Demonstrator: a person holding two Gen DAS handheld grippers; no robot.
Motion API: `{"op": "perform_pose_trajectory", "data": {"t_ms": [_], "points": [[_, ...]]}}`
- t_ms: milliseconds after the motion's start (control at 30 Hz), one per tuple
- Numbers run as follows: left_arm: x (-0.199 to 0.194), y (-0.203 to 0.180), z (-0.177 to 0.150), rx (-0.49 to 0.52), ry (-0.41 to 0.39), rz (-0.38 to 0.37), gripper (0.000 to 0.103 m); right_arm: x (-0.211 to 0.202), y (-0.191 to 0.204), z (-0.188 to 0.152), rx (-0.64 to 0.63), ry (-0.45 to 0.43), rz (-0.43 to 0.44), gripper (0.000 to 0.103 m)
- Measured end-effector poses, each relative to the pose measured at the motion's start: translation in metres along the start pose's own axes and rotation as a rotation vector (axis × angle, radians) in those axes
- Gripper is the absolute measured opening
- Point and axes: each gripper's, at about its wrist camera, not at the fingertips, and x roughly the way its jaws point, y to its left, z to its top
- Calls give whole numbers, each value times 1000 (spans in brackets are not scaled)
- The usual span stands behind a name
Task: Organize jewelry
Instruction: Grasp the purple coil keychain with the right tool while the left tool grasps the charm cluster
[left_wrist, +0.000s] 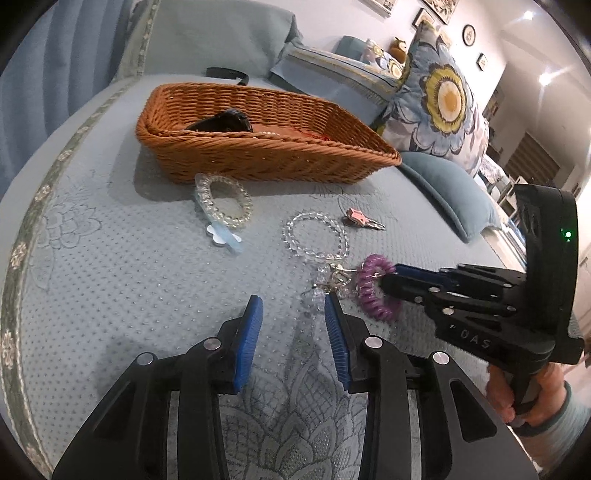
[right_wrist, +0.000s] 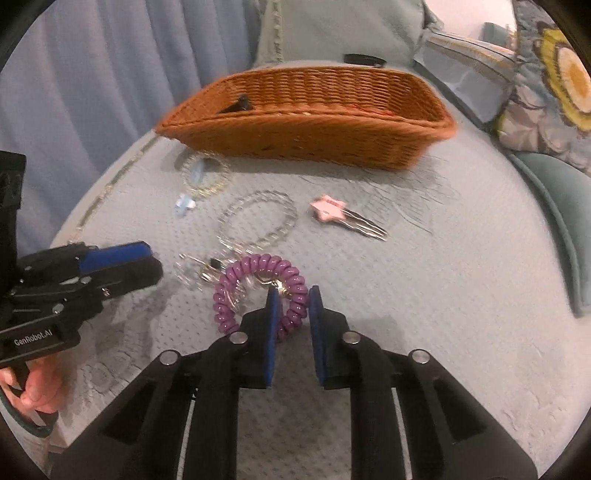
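a: state of the right hand-held gripper?
b: jaws parted. the near side of the purple coil bracelet sits between the two blue pads; contact cannot be confirmed, and the bracelet lies on the bed.

a: left hand-held gripper?
b: released, jaws wide, nothing between them. its tips sit just beside the charm end of the clear bead bracelet.

a: location of the remaining items?
b: all on the bed, in front of the wicker basket. a second clear bracelet with a pale blue tag lies next to the basket's front wall. a pink star hair clip lies toward the pillow side, apart from the bracelets. the purple bracelet touches the metal charms of the bead bracelet.

a: basket contents?
b: a dark item at the left end; reddish items beside it, too hidden to identify.
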Motion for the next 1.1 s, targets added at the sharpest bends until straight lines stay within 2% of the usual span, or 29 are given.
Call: {"op": "perform_pose_trajectory", "data": {"t_ms": [100, 233, 533, 567, 633, 700, 867, 1100], "points": [[1, -3, 1, 8, 3, -10, 33, -6, -15, -7, 47, -5, -27, 14], [9, -8, 6, 29, 10, -7, 33, -9, -27, -13, 77, -26, 28, 14], [22, -22, 5, 93, 28, 45, 32, -4, -20, -8, 47, -40, 17, 14], [22, -21, 4, 93, 28, 45, 30, -2, -19, -6, 44, -40, 12, 14], [23, -21, 3, 92, 30, 38, 13, -1, -17, -5, 37, -43, 0, 14], [23, -22, 1, 94, 26, 30, 8, 0, -14, -6, 22, -47, -13, 14], [14, -29, -8, 110, 2, 35, 7, -3, -9, -11, -7, -57, -2, 10], [-24, -19, -31, 38, -52, -7, 7, -20, -5, -29, -27, -67, 44, 9]]}}
